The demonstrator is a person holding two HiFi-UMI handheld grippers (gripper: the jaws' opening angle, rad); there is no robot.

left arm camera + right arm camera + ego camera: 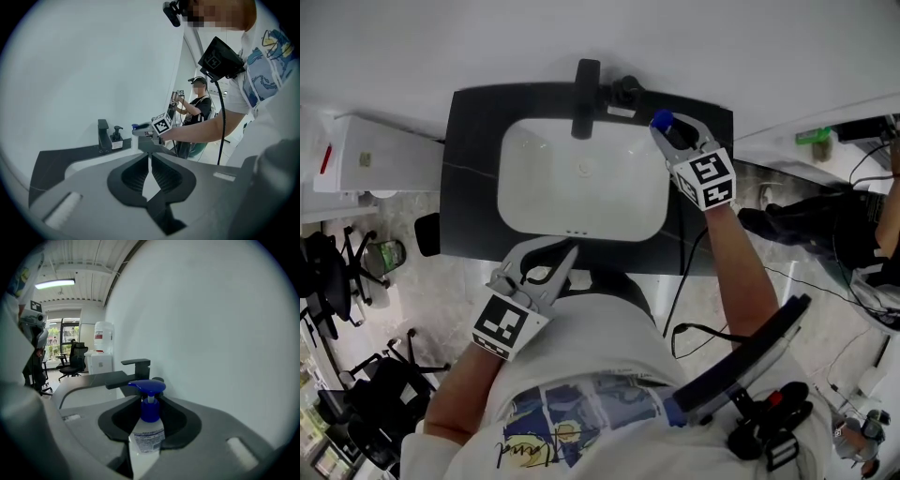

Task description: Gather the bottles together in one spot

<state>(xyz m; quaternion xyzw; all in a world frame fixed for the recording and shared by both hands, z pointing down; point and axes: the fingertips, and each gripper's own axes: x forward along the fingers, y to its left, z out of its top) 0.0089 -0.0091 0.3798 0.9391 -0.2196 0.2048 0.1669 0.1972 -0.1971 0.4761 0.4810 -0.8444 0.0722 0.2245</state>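
A white bottle with a blue pump (pixel 662 119) hangs above the back right corner of the black counter (pixel 469 169), and my right gripper (pixel 667 127) is shut on it. In the right gripper view the bottle (pixel 147 437) stands upright between the jaws of that gripper (pixel 150 399). A small black pump bottle (pixel 625 91) stands just right of the black faucet (pixel 584 84); the left gripper view shows this black bottle (pixel 116 138) too. My left gripper (pixel 570 251) hovers at the front rim of the white sink (pixel 516 141), shut and holding nothing (pixel 150 157).
Office chairs (pixel 337 272) and a white cabinet (pixel 366 155) stand left of the counter. Cables and dark gear (pixel 806 230) lie on the floor to the right. Another person (pixel 199 103) stands beyond the counter. A wall runs right behind the faucet (pixel 133 371).
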